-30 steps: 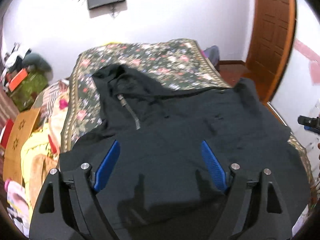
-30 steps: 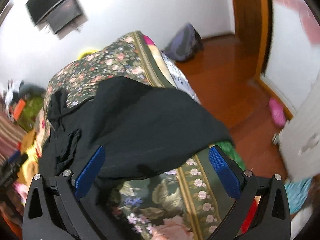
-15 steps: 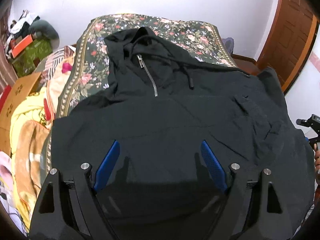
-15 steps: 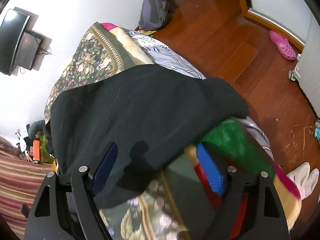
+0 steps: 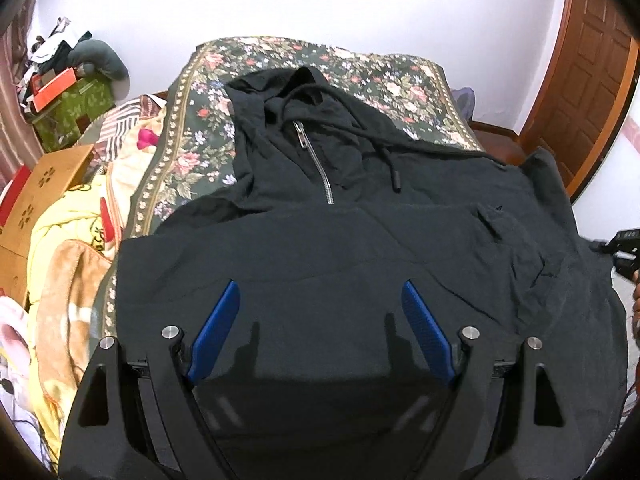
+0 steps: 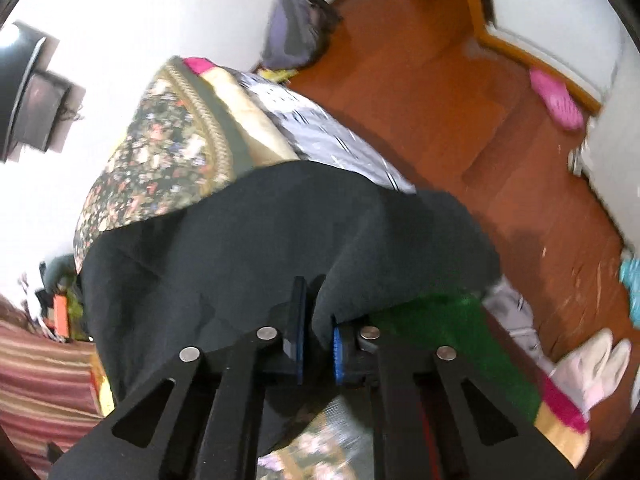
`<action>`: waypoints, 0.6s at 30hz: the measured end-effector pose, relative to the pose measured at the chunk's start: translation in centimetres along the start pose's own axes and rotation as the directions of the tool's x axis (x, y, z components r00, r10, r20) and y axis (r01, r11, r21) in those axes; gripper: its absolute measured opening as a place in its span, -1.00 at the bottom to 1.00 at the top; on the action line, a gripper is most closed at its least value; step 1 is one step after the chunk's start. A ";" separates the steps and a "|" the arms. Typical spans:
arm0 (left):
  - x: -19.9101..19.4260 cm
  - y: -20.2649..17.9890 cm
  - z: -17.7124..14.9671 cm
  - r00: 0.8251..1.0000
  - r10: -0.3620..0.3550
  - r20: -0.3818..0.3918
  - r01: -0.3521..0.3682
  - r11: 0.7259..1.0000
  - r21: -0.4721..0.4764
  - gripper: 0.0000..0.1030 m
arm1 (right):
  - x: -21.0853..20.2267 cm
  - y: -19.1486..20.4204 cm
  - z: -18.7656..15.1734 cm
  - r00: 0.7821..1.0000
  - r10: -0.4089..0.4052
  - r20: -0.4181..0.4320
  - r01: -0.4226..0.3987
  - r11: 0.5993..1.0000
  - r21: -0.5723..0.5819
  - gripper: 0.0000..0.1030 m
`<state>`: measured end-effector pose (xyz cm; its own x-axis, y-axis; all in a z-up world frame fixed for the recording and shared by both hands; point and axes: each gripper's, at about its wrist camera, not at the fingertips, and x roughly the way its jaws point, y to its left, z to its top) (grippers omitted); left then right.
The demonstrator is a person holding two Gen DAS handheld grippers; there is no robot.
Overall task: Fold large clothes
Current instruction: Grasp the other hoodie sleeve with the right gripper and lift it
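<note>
- While laid front-up across floral bedspread (image 5: 280,60), black hoodie (image 5: 340,248) covers most of bed; hood toward far wall, hem nearest left wrist camera, one side draped over bed edge toward wooden floor (image 6: 460,100).
- Step in hand, judged: taking hold of garment edges before first fold. One edge gripped, the other not yet.
- Right gripper (image 6: 316,340): jaws drawn together, a pinch of black cloth bunched between blue pads at overhanging edge. Clamped on hoodie.
- Left gripper (image 5: 316,332): jaws wide apart, hovering over lower front panel; no cloth between pads, contact with fabric not evident.
- Next move, judged: left needs lowering to matching edge or hem and closing on fabric, ideally through both layers; then both lifted together and carried across so fold lands straight. Taut, even pull needed to avoid dragging hood and drawcord (image 5: 390,164) askew.
- Risk, judged: thin pinch on right may slip under garment weight; overhanging part may pull whole piece toward floor.
- Materials: hoodie soft, matte, heavy-looking knit; limp, creases near right shoulder. Short metal zip (image 5: 314,164) at neck, toothed, shiny. Drawcord round, dark-tipped.
- Bedspread woven, floral on dark green, bordered trim. Green fuzzy blanket (image 6: 460,332) under overhang, beside right pads.
- Cardboard box (image 5: 44,184) and loose bedding to left of bed, well apart from work.
</note>
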<state>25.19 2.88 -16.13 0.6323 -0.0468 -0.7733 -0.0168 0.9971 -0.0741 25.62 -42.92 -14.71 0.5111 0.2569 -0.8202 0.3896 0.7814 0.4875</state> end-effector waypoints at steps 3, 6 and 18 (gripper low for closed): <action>-1.0 0.4 0.2 1.000 0.007 0.027 -0.008 1.000 0.003 0.60 | -3.5 3.0 0.6 0.995 0.033 0.090 -0.025 0.996 -0.082 -0.86; -1.9 0.7 0.3 0.999 0.014 0.052 -0.015 1.000 0.007 0.60 | -7.3 7.0 0.7 0.980 0.124 0.157 -0.095 0.979 -0.180 -0.87; -4.6 1.8 -0.6 0.994 0.015 0.112 -0.018 0.999 0.029 0.60 | -9.4 22.5 -7.3 0.936 0.351 0.038 -0.262 0.763 -0.591 -0.88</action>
<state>21.81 4.88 -13.07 0.7149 -0.0249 -0.6988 -0.0059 0.9991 -0.0416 24.01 -23.54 1.76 0.6440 0.4927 -0.5852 -0.2893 0.8650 0.4099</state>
